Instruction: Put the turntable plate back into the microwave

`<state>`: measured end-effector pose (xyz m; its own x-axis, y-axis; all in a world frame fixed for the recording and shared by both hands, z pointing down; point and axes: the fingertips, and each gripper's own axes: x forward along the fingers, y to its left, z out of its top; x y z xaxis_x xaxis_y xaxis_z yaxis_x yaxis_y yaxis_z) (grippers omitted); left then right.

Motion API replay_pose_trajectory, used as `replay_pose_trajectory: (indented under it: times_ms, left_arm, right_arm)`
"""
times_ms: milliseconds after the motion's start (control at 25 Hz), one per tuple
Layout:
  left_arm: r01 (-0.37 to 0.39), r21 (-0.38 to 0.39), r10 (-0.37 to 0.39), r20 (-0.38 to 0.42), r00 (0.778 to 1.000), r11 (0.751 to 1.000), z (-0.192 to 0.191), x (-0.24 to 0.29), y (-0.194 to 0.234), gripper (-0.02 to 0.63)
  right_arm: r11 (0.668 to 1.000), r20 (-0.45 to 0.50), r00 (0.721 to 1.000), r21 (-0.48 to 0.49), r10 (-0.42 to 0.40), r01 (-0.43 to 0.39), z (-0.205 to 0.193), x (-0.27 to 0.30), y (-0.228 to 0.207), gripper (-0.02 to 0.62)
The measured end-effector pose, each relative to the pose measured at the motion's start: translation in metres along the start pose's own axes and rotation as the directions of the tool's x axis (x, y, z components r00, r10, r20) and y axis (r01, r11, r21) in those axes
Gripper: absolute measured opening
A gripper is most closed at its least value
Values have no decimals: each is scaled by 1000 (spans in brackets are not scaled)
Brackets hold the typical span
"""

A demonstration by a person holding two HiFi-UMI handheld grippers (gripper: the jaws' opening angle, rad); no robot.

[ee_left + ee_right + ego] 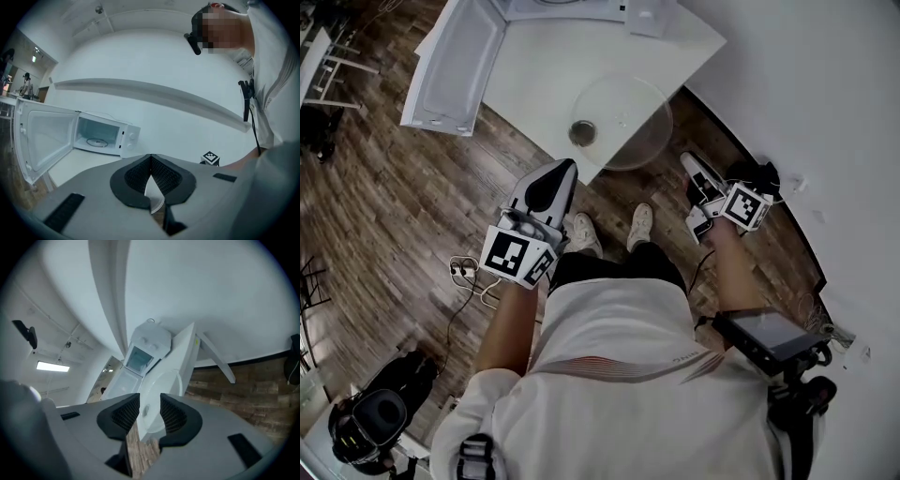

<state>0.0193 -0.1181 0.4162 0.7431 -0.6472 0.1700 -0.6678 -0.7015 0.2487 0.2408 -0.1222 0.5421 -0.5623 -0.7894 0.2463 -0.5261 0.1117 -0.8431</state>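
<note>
Head view | turntable plate (619, 120) overhangs table (544, 66) | microwave (450, 70) open | left hand-held gripper (565, 171) closed | right hand-held gripper (692, 167) parted, empty

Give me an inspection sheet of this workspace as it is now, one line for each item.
Surface: white table, one corner toward the person.
Job's things: glass turntable plate on the table, overhanging its near edge; microwave with door open.
Clutter: small dark round thing at the plate's rim, cannot tell what.
Grippers: left claw shut, empty; right claw open, nothing between its jaws.
Cables: loose white cable on the floor.
Surroundings: wood floor, white wall.
</note>
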Motion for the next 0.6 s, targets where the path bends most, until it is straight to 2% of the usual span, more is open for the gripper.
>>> replay_pose_trajectory:
  times_ms: [160,320,600]
  left_arm:
    - [-65,-8,65,-34,997,998,-20,2,7,11]
    - [-115,-23,114,-55,992,993,-37,2,11,11]
    - [-187,-59,181,-88,979,981,-63,3,11,11]
  right_arm:
    - [993,-58,998,111,-33,39,-22,14,-53,132]
    - [983,-70,993,168,92,-79,-33,48,-67,132]
    - [952,-130,975,270,183,-142,-53,74,-79,132]
